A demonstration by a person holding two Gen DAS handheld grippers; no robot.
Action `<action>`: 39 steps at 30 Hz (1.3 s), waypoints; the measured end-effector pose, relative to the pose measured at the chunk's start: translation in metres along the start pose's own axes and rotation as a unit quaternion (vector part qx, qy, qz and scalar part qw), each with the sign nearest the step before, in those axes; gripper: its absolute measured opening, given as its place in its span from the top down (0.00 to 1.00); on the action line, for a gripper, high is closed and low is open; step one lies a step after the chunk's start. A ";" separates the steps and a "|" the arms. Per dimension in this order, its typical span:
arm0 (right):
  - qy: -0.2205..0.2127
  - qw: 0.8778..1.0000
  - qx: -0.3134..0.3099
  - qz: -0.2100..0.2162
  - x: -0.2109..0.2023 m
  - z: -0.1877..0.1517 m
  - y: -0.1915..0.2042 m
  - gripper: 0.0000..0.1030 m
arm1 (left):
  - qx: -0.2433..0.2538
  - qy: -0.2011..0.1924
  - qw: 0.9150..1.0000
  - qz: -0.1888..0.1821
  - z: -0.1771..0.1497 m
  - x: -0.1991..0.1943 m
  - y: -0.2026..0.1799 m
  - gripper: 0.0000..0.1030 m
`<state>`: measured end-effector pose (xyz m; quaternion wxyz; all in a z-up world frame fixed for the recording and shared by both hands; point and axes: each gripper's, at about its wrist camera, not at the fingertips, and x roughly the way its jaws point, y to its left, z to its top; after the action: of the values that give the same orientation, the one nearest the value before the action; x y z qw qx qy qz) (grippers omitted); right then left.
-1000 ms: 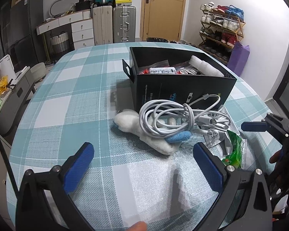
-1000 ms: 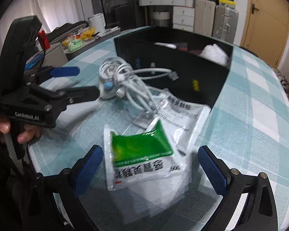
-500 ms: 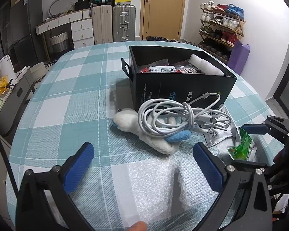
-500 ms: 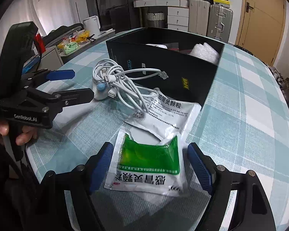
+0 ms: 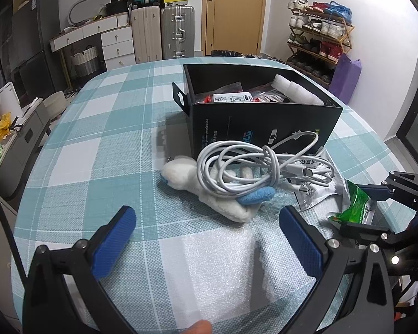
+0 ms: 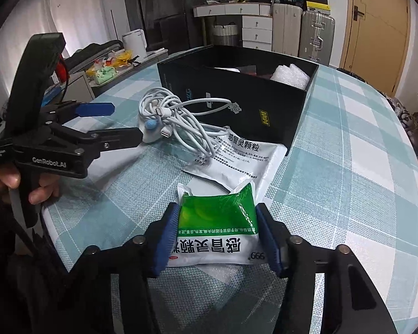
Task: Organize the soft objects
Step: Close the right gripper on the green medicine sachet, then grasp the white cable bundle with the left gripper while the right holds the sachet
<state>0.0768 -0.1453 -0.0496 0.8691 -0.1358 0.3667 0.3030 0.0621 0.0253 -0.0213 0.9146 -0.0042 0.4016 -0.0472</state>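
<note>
Green-and-white soft packet (image 6: 217,228) lies on the checked table (image 6: 348,181) near the black box (image 6: 237,103), squeezed between the right gripper (image 6: 217,236) pads, whose jaws have just been closing. Left gripper (image 5: 206,239) hangs wide open, empty. Grasping is under way; next, I judge, lift it into the box.

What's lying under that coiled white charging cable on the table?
A white plush toy with blue tips lies under the cable, and a silver sachet under its loose end. The toy's middle is covered.

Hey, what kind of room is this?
Probably a lived-in home room: a wooden shoe rack full of sneakers, hard-shell silver suitcases, and a white drawer unit behind the checked-cloth table.
</note>
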 end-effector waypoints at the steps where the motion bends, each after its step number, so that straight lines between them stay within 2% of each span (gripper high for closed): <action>1: -0.002 1.000 -0.001 0.001 -0.001 0.000 0.000 0.48 | 0.000 0.000 1.000 0.000 0.000 0.000 0.000 0.00; 6: -0.020 1.000 0.011 0.014 -0.009 -0.001 -0.001 0.48 | -0.012 0.000 1.000 -0.011 0.004 -0.001 0.000 0.00; 14: -0.049 0.999 0.022 0.009 -0.022 -0.002 -0.006 0.48 | -0.014 -0.001 1.000 -0.024 0.015 0.004 -0.004 0.00; 27: -0.050 0.998 0.023 0.010 -0.021 -0.002 -0.009 0.48 | -0.019 0.004 0.999 -0.048 0.029 0.014 -0.007 0.01; 33: -0.051 0.998 0.021 0.011 -0.021 -0.002 -0.008 0.48 | -0.005 -0.003 0.998 -0.059 0.030 0.012 -0.012 0.05; 39: -0.052 0.998 0.018 0.010 -0.020 -0.001 -0.007 0.48 | 0.003 -0.001 0.997 -0.077 0.031 0.007 -0.017 0.04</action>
<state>0.0697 -0.1599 -0.0362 0.8860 -0.1008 0.3279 0.3120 0.0877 0.0067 -0.0046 0.9087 -0.0323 0.3989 -0.1185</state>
